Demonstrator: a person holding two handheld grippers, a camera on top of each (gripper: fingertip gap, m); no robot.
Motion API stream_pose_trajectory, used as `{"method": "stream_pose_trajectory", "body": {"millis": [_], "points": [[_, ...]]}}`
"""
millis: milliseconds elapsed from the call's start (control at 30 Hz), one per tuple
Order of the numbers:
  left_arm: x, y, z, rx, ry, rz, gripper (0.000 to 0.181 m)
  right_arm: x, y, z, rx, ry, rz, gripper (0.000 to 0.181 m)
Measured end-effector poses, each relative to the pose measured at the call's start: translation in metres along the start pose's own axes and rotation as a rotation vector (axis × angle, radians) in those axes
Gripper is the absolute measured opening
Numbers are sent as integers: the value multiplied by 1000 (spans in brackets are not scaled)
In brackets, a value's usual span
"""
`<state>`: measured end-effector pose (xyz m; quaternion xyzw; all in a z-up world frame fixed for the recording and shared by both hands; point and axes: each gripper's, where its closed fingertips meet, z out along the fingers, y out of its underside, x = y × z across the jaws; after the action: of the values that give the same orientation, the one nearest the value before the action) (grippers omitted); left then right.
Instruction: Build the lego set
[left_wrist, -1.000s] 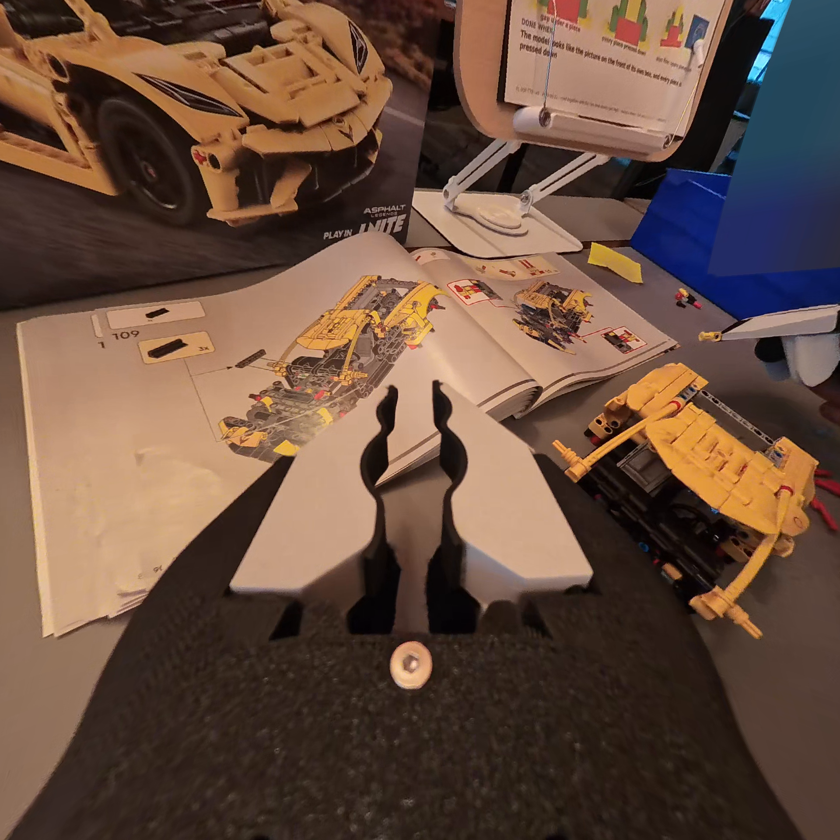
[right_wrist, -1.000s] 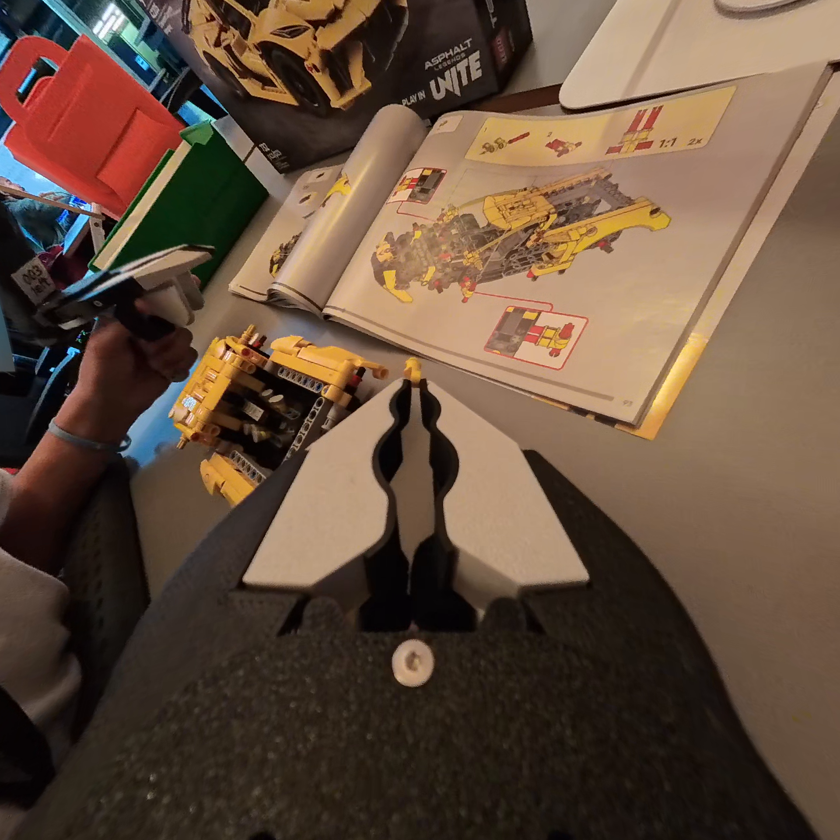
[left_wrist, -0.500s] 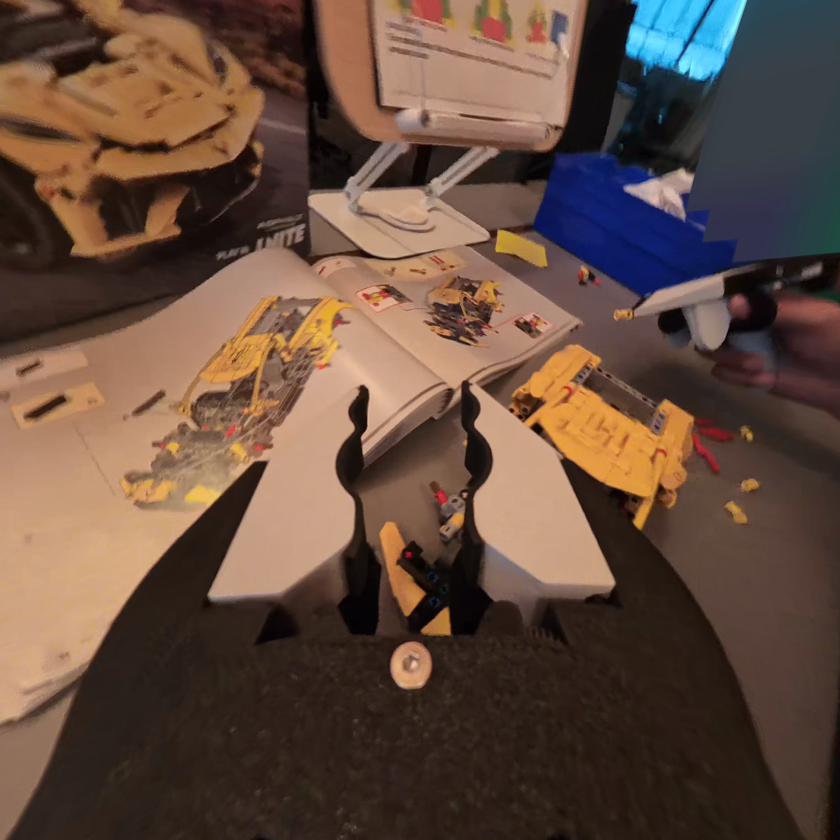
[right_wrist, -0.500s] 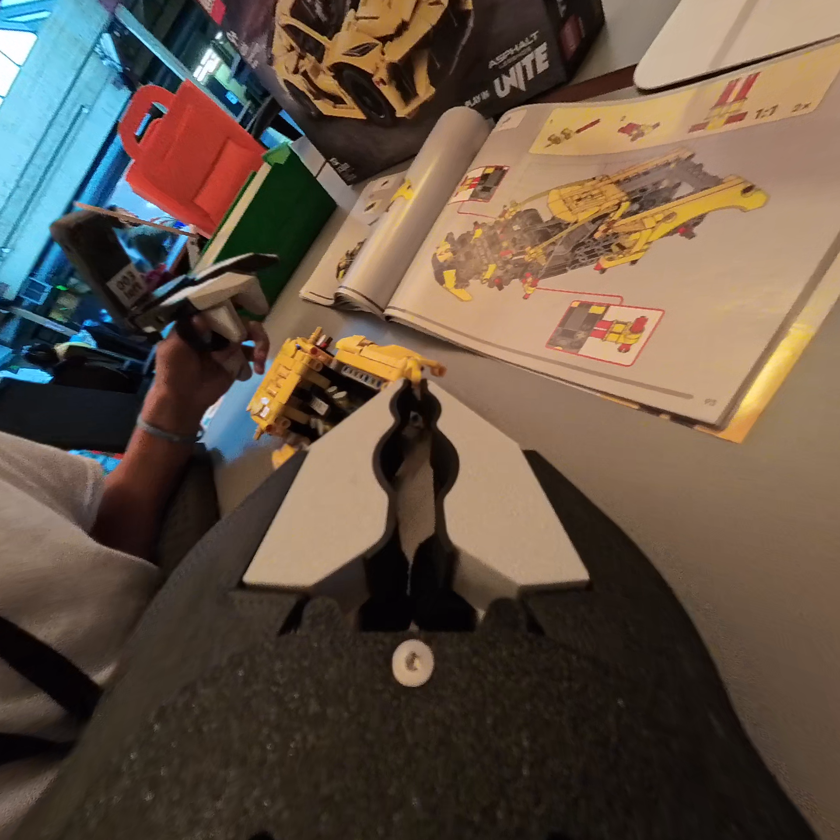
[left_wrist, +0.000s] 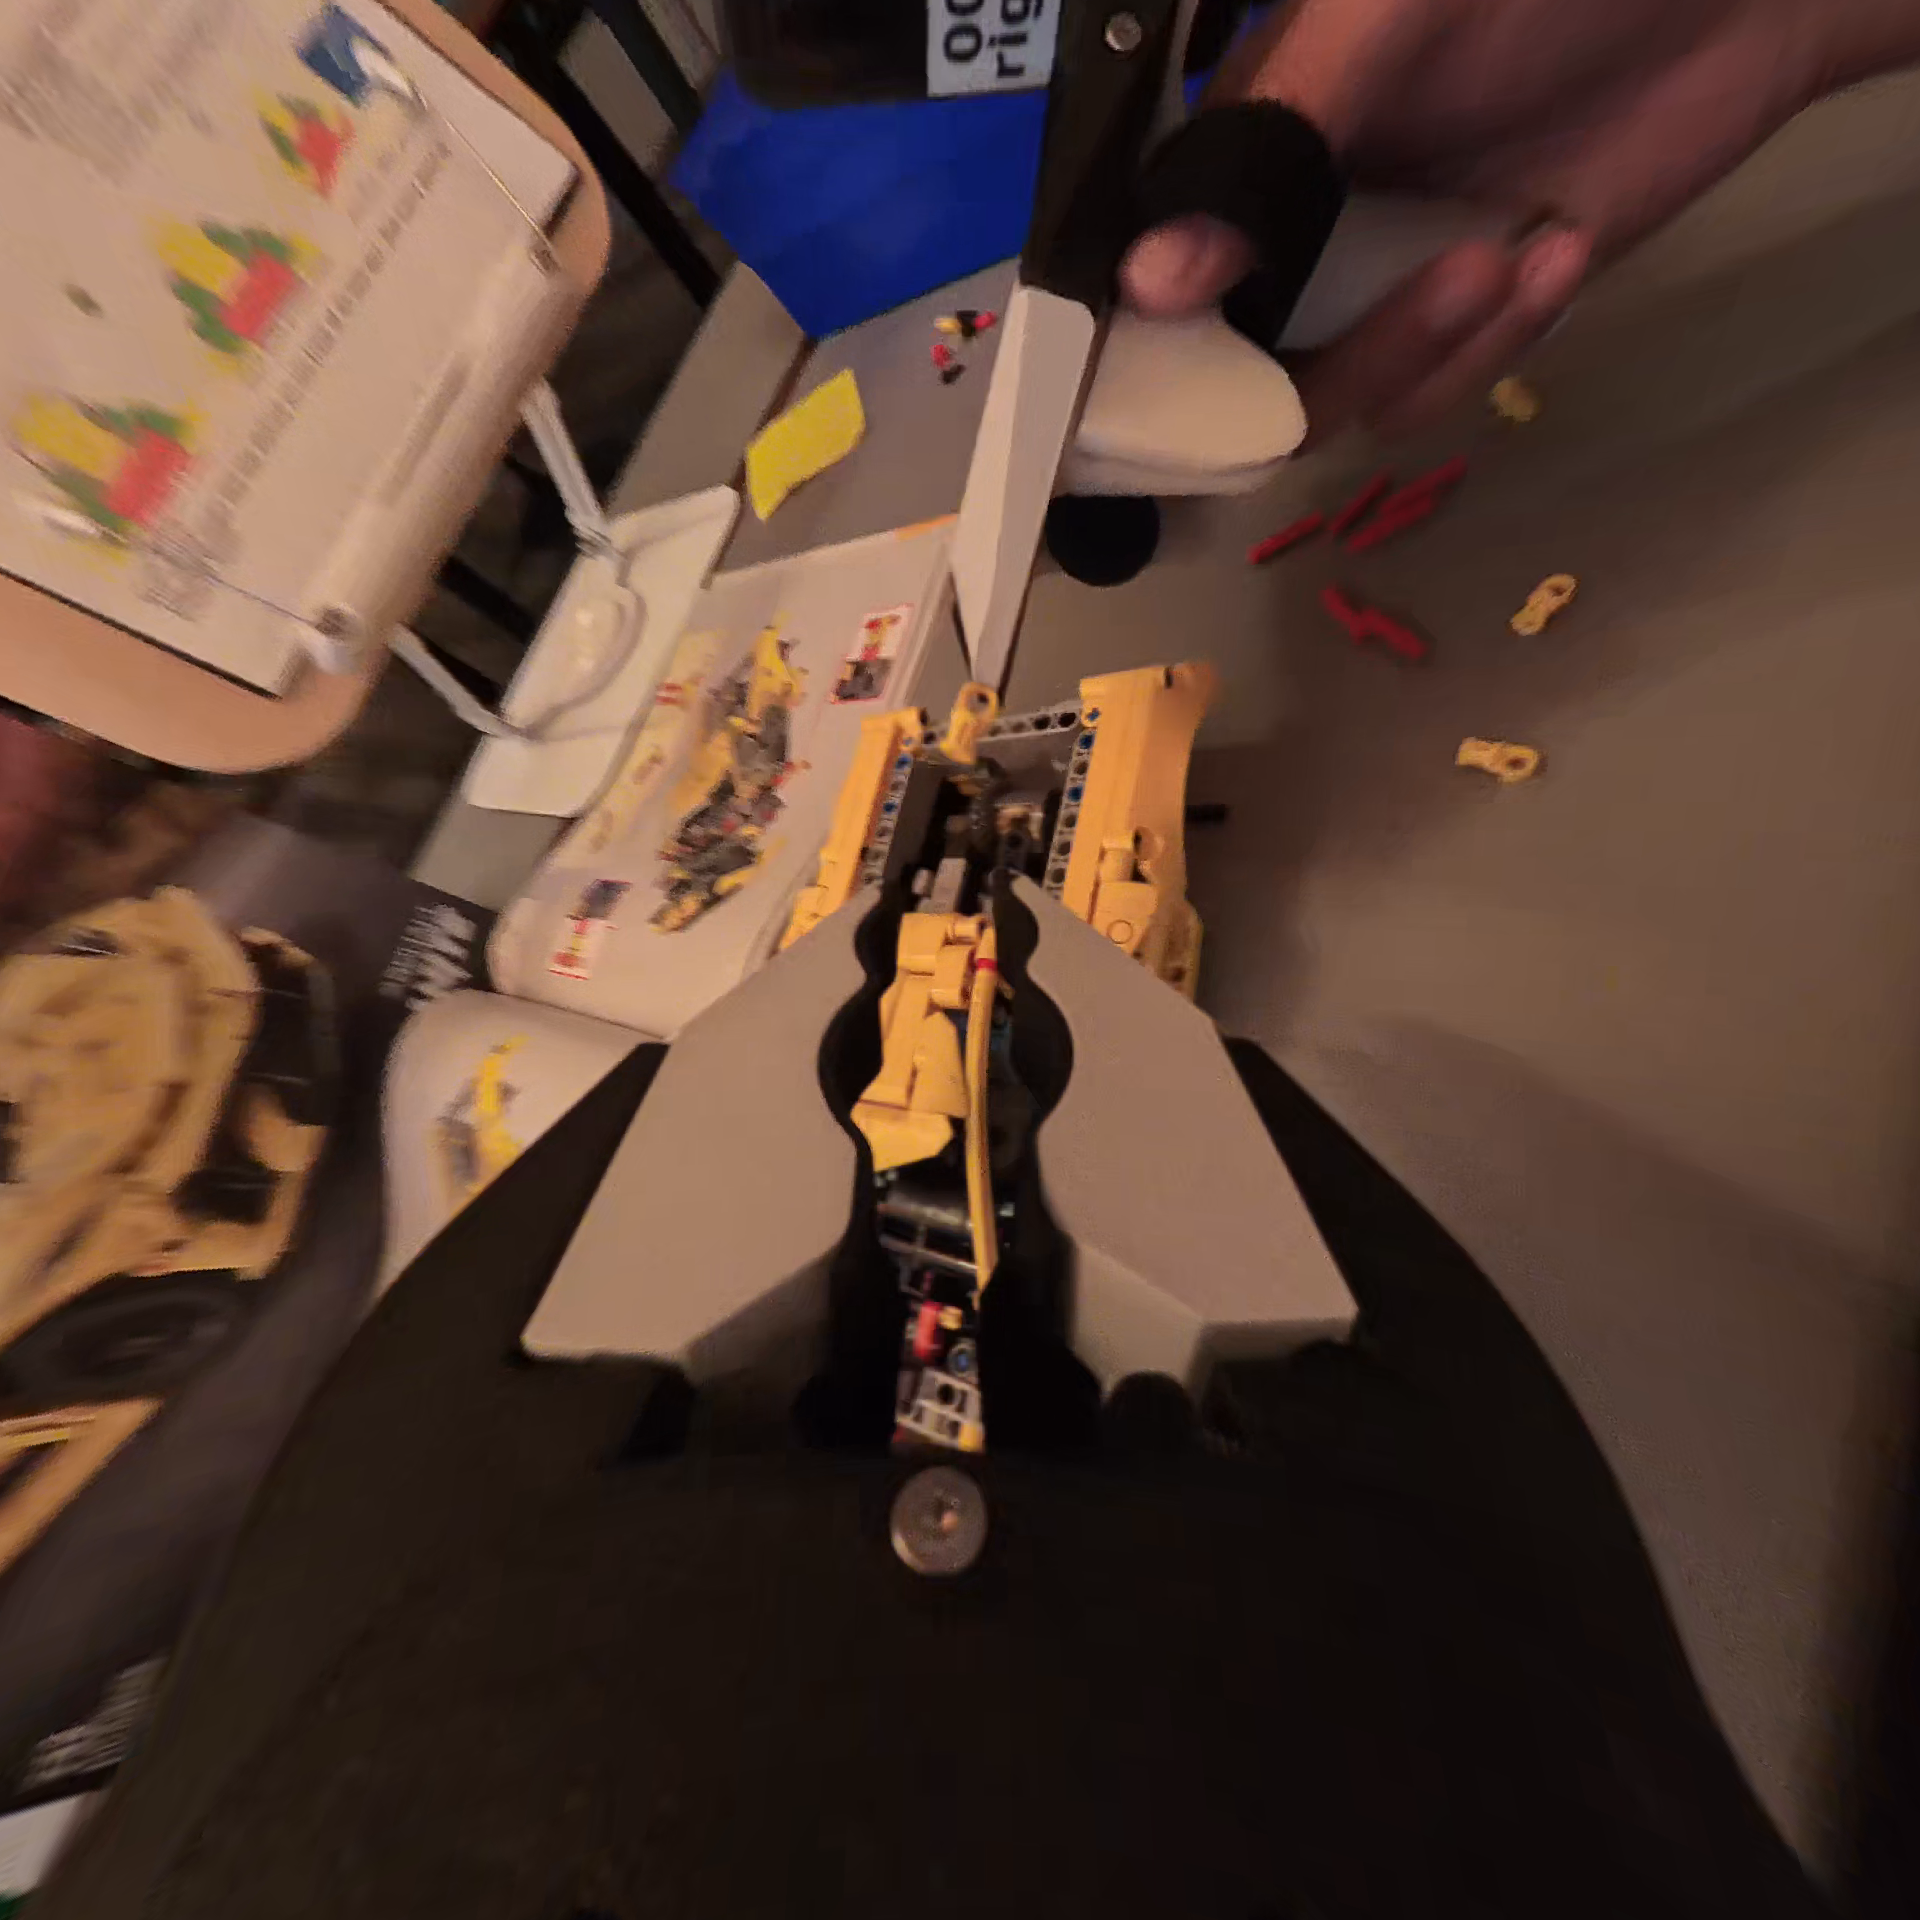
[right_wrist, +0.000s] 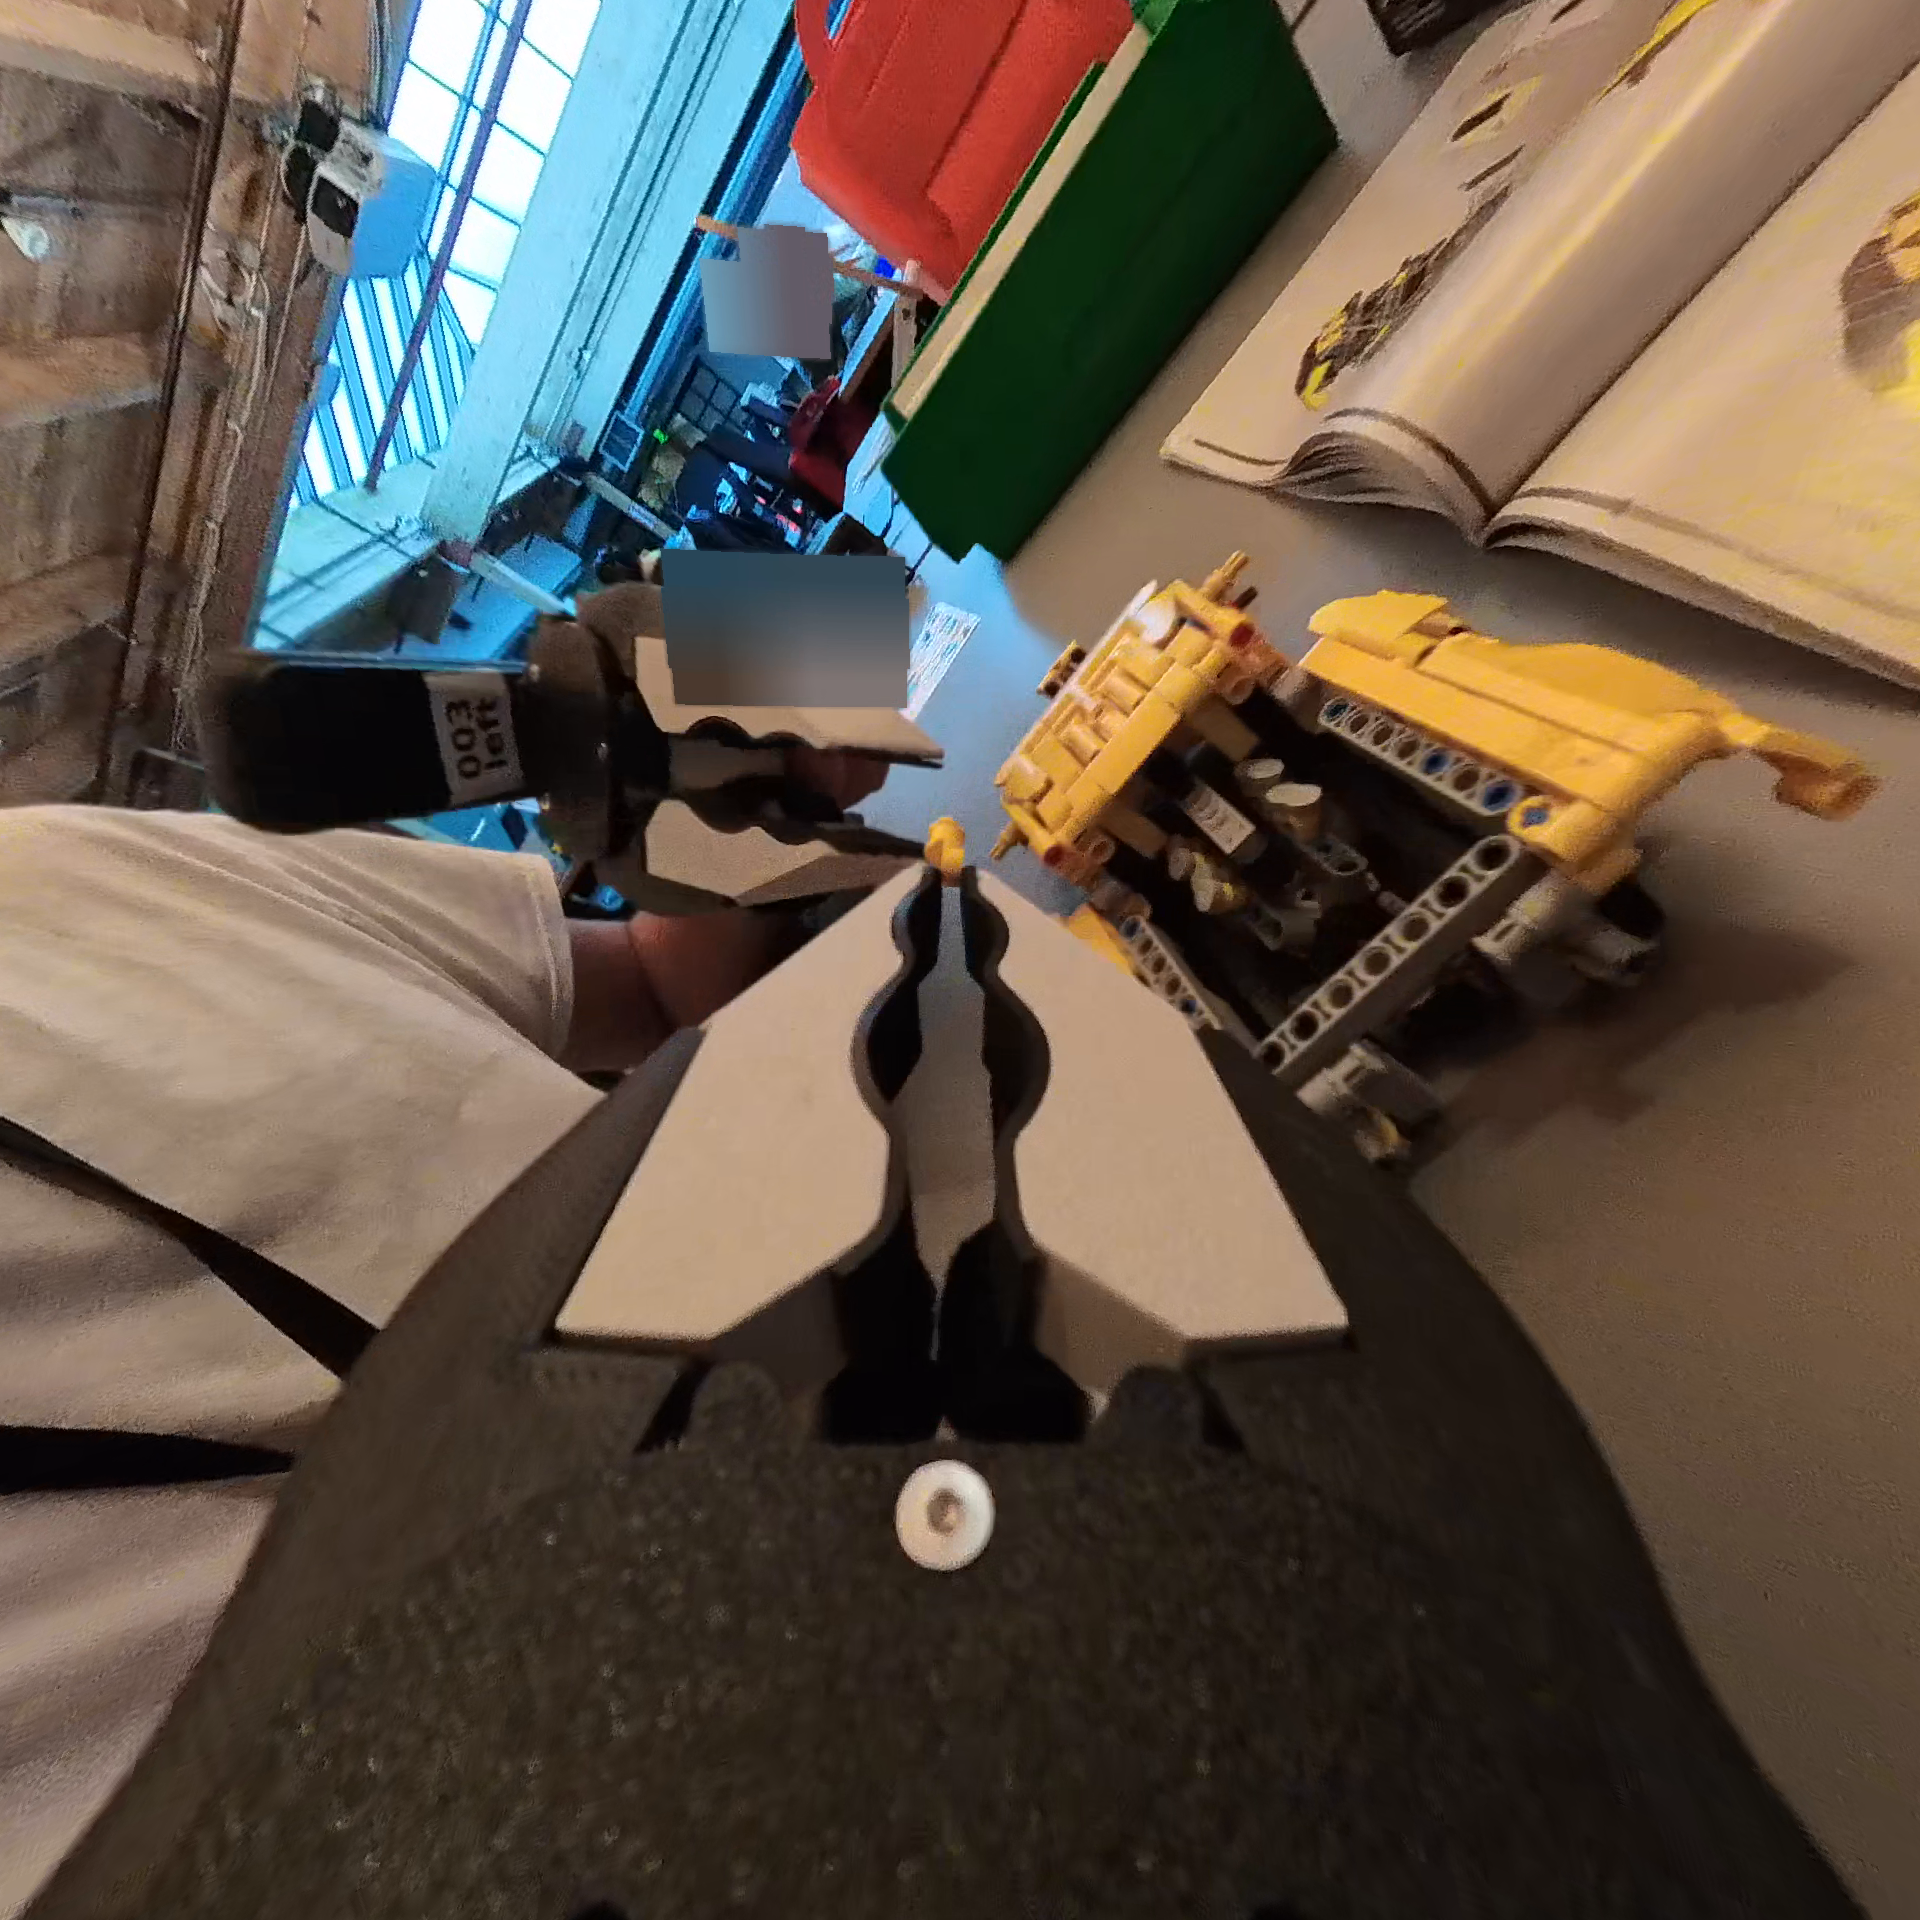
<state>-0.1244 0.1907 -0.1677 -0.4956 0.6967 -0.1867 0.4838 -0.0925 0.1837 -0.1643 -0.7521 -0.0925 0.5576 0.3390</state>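
The partly built yellow and black car model (right_wrist: 1382, 831) lies on the grey table (right_wrist: 1714, 1299). My left gripper (left_wrist: 940, 883) is open and close over the model (left_wrist: 1127, 821), which shows through the gap between its fingers; in the right wrist view the left gripper (right_wrist: 925, 805) holds nothing. My right gripper (right_wrist: 942, 878) is shut on a small yellow connector piece (right_wrist: 943, 840) at its tips. In the left wrist view the right gripper (left_wrist: 977, 681) comes down from above and holds that piece (left_wrist: 968, 717) at the model's far end frame.
The open instruction booklet (left_wrist: 727, 748) (right_wrist: 1662, 343) lies beside the model, with the set's box (left_wrist: 156, 1143) behind it. A sheet stand (left_wrist: 260, 343), a blue bin (left_wrist: 873, 197) and a green bin (right_wrist: 1101, 312) stand around. Loose red (left_wrist: 1371, 623) and yellow pieces (left_wrist: 1496, 758) lie to the right. Spacing between my two grippers at the tips: around 4 centimetres.
My left gripper has swung right and rolled over the model, and its jaws have narrowed. My right gripper, still shut on the yellow piece, has moved in to the model's end, close to the left gripper.
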Motion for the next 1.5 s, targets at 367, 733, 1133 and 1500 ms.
{"method": "stream_pose_trajectory", "body": {"millis": [367, 733, 1133, 1500], "points": [[19, 3, 3, -70, -106, 299, 17, -12, 30, 27, -146, -16, -33, 2], [15, -15, 6, 33, -60, 36, 6, -20, 2, 11, 10, -65, -49, 12], [36, -55, -21, 408, 470, -941, 6, -11, 94, -49, -222, 384, -460, 24], [91, -50, -17, 264, 644, -1277, 7, 10, 118, -37, -302, 582, -639, 23]]}}
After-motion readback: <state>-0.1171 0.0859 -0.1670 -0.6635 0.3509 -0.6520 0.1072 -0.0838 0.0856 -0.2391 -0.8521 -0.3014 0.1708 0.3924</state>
